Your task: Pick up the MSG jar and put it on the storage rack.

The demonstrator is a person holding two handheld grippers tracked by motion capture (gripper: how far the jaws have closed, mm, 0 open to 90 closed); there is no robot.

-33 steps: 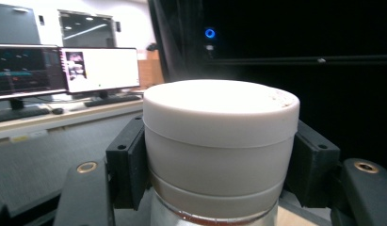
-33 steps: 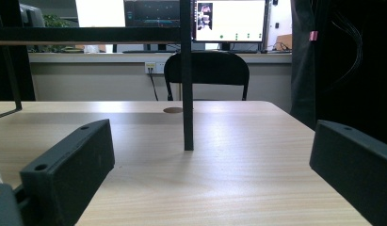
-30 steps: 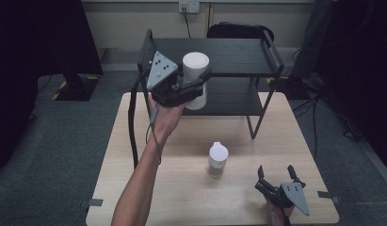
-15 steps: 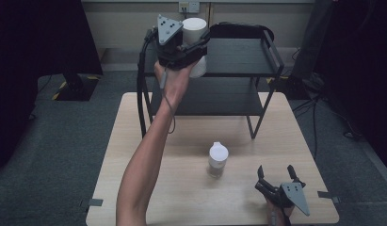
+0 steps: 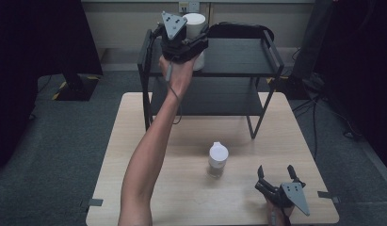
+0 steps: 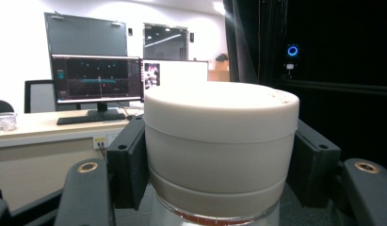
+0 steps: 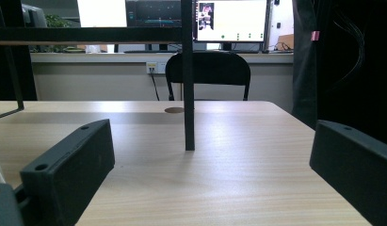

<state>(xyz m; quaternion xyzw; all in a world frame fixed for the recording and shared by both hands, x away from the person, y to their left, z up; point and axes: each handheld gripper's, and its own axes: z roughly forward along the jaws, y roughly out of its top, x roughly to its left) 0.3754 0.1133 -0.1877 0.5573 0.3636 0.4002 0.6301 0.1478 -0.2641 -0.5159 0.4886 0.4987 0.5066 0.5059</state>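
Left gripper (image 5: 193,40): raised at arm's length over the upper shelf of the black metal two-tier rack (image 5: 238,56) at the far side of the table. Its jaws are clamped on the white-lidded cylindrical jar (image 5: 195,28), one black pad on each side of the lid band, as seen in the left gripper view (image 6: 219,150). The jar is held upright; a clear body with a reddish edge is glimpsed just under the lid.

Whether the jar's base already rests on the shelf cannot be told from the high view, as the gripper body covers the lower part. It is judged to be at or just above the left part of the top shelf.

A second white-capped small jar (image 5: 218,159) stands upright on the light wooden table (image 5: 134,188), near the middle, well apart from both grippers.

Right gripper (image 5: 276,172): held low at the near right corner of the table, jaws spread wide, nothing between them; bare tabletop and a rack leg (image 7: 187,94) are seen between them in the right gripper view.

Progress, as judged: the first jar has been lifted and brought to the rack; setting down and release are not yet done. The second jar is untouched and presumably left to be shelved afterwards.
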